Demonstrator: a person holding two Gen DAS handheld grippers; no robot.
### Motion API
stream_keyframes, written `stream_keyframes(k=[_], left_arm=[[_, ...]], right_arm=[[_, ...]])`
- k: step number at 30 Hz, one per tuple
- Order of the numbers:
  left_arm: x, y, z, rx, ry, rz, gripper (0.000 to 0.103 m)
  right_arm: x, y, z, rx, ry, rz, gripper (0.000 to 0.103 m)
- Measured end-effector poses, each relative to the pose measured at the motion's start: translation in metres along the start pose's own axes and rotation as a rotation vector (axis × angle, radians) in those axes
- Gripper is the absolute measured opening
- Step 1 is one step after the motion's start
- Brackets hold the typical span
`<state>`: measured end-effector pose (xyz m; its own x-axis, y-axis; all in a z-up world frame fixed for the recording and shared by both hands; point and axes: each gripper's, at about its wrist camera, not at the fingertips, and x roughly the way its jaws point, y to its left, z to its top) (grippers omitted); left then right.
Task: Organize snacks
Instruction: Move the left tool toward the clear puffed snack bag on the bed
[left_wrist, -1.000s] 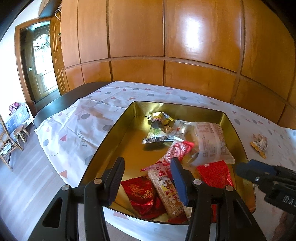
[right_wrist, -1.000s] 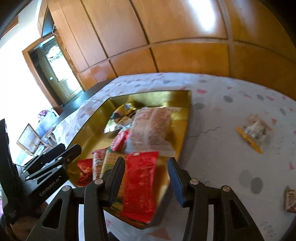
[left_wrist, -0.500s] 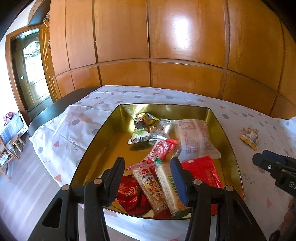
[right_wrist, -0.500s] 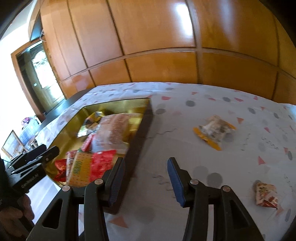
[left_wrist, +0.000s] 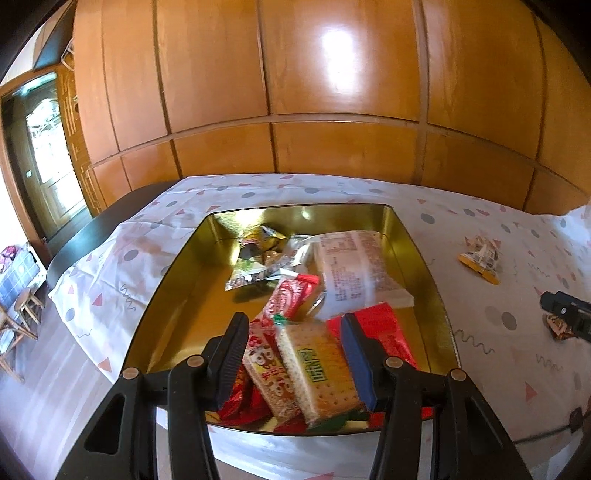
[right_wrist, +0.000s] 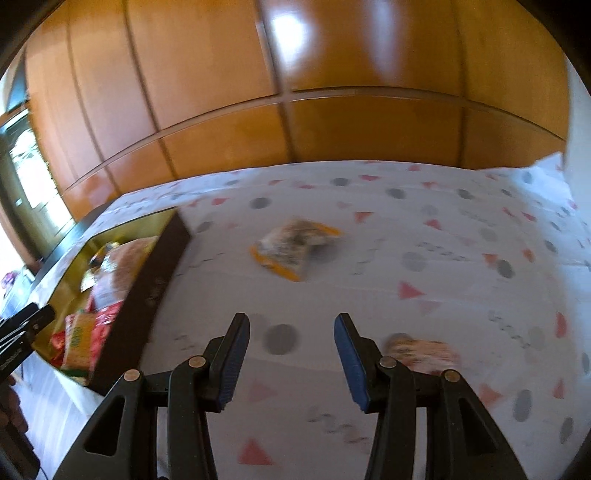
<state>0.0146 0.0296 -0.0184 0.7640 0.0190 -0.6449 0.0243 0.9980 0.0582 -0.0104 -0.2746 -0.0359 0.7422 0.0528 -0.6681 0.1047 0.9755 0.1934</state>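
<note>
Lying flat: cracker pack (left_wrist: 320, 373) lengthwise in tray (left_wrist: 441, 321) | right gripper (right_wrist: 291, 363) seemingly empty

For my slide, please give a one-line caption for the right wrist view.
Open right tongs above the patterned white tablecloth, facing a loose orange-edged clear snack packet.

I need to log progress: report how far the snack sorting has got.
Mostly done: several packets already lie in the gold tin. Nothing is in hand; left gripper and right gripper are both open and empty. Left: the yellow-edged packet and the small reddish packet, both on the tablecloth.
</note>
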Motion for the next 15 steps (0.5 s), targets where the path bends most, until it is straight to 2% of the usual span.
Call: stream_keyframes(k=[15], left_arm=[[0.002, -0.044, 0.012, 0.115, -0.010, -0.056, 0.052]], right_arm=[[-0.013, -0.082, 0.003, 0.148, -0.066, -0.171, 0.049]])
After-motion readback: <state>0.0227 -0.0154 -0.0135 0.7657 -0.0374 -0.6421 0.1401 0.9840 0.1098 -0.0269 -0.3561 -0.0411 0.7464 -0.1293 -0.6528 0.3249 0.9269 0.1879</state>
